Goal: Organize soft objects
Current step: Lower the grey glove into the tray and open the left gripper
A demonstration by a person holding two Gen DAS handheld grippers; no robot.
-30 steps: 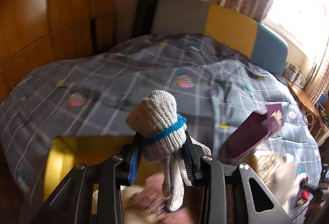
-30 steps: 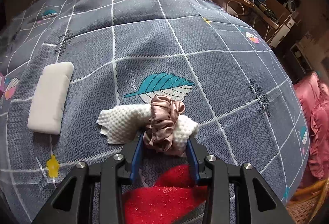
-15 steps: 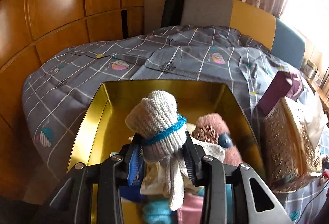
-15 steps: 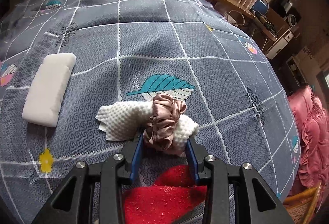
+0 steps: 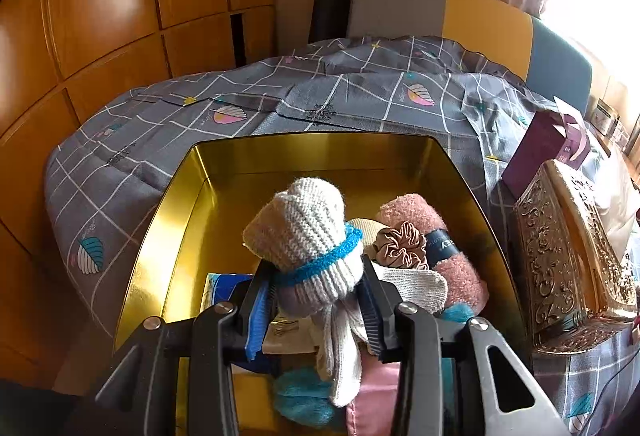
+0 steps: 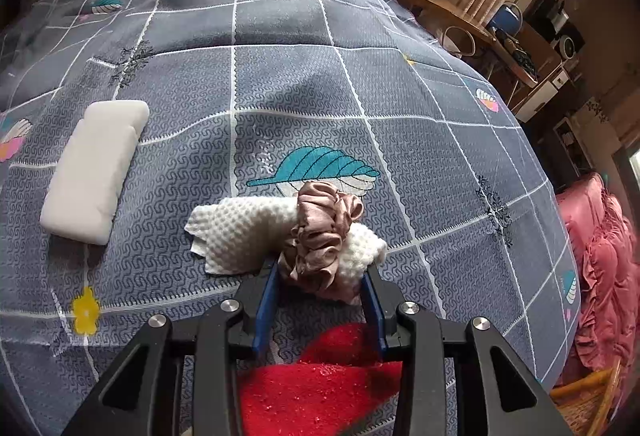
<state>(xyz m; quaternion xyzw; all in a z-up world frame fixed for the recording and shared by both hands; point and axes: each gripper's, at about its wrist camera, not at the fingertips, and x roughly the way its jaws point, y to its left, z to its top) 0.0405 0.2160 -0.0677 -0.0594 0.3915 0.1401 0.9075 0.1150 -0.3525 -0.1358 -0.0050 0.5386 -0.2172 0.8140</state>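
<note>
Left wrist view: grey checked bedspread (image 5: 360,91) fills the middle of the frame, with wooden wardrobe panels (image 5: 100,15) behind it at left. On the bedspread sits a gold tin box (image 5: 168,236), open at the top, with soft items already in it: a pink fluffy roll (image 5: 456,264), a mauve scrunchie (image 5: 400,244) lying on that roll, and a teal fuzzy piece (image 5: 300,396) at the near end. An ornate gold casket (image 5: 560,264) stands just beside the box on its right, a purple carton (image 5: 548,143) behind it.

Left gripper (image 5: 316,296) is above the near part of the box. A rolled knit glove with blue band (image 5: 304,240) sits between its fingers, loose ends hanging below. The jaws have just been opening (pads still look in contact with the roll on both sides, so the grip holds).

Right wrist view: same bedspread (image 6: 360,95). A white sponge block (image 6: 94,167) lies flat at left, well apart from the gripper. A red fuzzy cloth (image 6: 320,384) lies under the gripper body. Right gripper (image 6: 320,276) is pinching a satin scrunchie (image 6: 324,232) wrapped around a white waffle cloth (image 6: 240,232); the bundle rests on the bedspread, its free end spread to the left of the fingers.
</note>
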